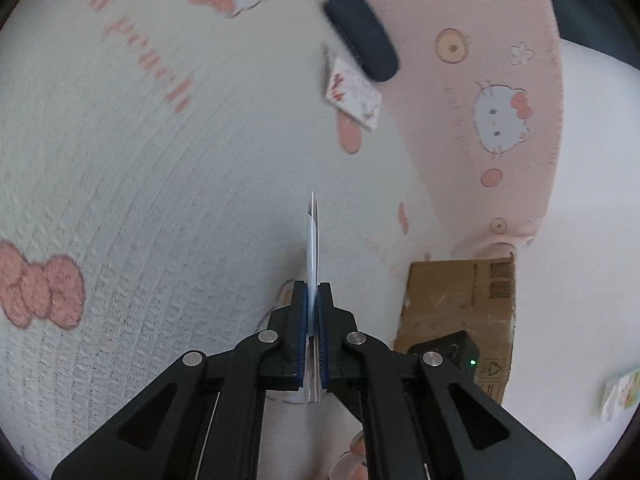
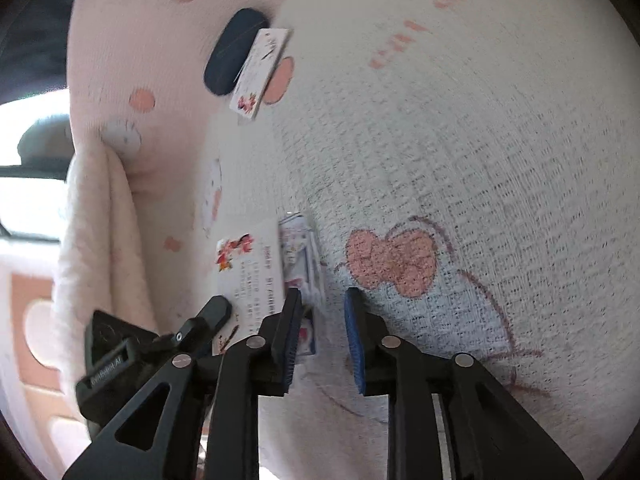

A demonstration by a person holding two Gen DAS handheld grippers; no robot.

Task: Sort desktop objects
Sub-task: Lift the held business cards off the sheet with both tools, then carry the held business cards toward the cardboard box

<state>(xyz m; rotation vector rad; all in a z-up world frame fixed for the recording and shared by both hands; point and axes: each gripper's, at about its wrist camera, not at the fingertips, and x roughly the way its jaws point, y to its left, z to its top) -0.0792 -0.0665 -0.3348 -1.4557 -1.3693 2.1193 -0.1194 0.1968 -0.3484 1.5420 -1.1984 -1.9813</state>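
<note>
Pinches a thin white card [image 1: 313, 236] in the left gripper [image 1: 313, 292], with both fingers pressed tight on it. Holds the card up on its edge, so only the thin side shows, sticking out past the tips. Hangs over a soft blanket [image 1: 120, 168] with white and pink parts, pink bows and little cat faces. Shows a dark blue case [image 1: 362, 36] far ahead on the blanket, right where white meets pink. Shows a small flowered card [image 1: 352, 94] touching the near side of that case. Shows a brown cardboard box [image 1: 460, 304] low on the right, with a black gadget [image 1: 448, 350] and its tiny green light in front. Holds the right gripper [image 2: 322, 300] spread wide above a big pink bow on the blanket, blue pads well apart. Shows a big card with red flowers and writing [image 2: 248, 268] just left of it, and a picture card [image 2: 300, 256] beside that, close to the left finger. Cannot tell if finger and picture card touch. Shows a cream cloth [image 2: 96, 220] hanging down on the far left.
</note>
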